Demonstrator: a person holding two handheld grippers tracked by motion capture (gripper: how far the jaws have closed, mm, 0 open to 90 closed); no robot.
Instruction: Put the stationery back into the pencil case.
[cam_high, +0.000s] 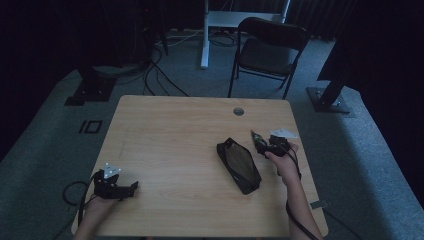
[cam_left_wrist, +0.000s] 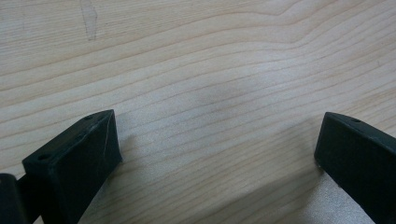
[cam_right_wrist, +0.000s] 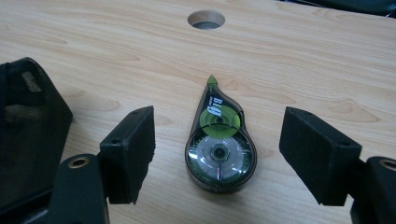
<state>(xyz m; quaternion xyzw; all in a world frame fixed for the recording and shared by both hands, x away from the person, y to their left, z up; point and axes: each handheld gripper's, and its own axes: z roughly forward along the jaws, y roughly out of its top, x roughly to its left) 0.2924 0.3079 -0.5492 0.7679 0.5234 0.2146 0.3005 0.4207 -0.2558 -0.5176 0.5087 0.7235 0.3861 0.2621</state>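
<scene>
A clear correction tape dispenser (cam_right_wrist: 217, 144) with a green wheel and tip lies flat on the wooden table (cam_high: 170, 150); it also shows in the high view (cam_high: 258, 140). My right gripper (cam_right_wrist: 217, 161) is open, its jaws spread to either side of the dispenser without touching it. A black mesh pouch (cam_high: 238, 165) lies left of that gripper, and its edge (cam_right_wrist: 28, 130) shows in the right gripper view. My left gripper (cam_high: 132, 189) rests at the table's near left, open over bare wood (cam_left_wrist: 219, 140).
A round cable hole (cam_high: 238, 111) sits near the table's far edge. A black folding chair (cam_high: 267, 50) stands beyond the table, with cables and stand bases on the carpet around it.
</scene>
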